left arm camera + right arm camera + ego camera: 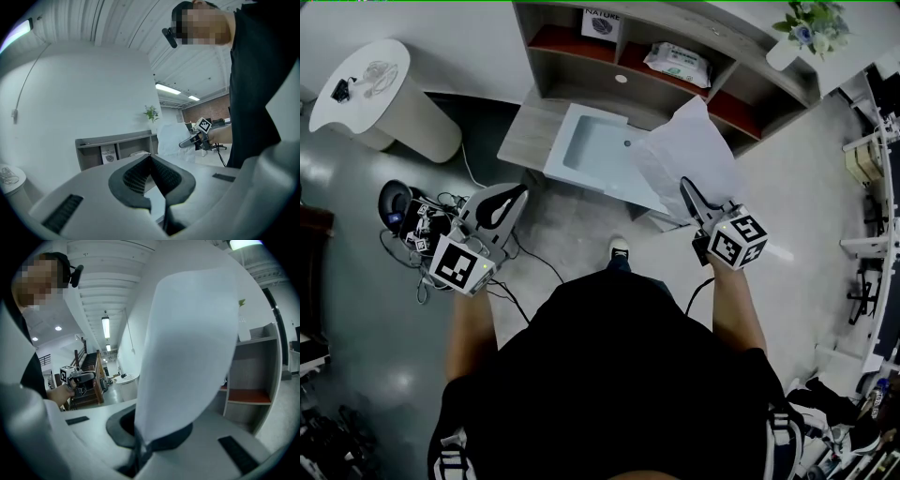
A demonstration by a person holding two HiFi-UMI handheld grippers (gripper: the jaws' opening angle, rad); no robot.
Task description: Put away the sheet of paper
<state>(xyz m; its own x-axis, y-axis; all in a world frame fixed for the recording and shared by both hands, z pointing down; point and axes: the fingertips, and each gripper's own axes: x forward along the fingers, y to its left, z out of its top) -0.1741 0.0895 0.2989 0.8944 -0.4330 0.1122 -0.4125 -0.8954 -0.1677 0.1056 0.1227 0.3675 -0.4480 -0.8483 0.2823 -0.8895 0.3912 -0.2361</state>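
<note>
Right gripper [138, 442] clamping paper sheet [187, 343] (upright), shelf [248, 396] behind

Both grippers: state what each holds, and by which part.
Right gripper holds the sheet of paper by its lower edge; left gripper holds nothing.

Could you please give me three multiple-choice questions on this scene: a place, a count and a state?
1. The pack of wipes lies: A on the shelf; B on a chair; C in a bin.
2. Claws gripping the sheet of paper: A none; B one; C two.
3. The drawer is: A pushed shut; B pulled open; C taken out.
Answers: A, it sits on the red board; B, only the right claw pinches it, the left claw is shut empty; B, its pale inside shows.
</note>
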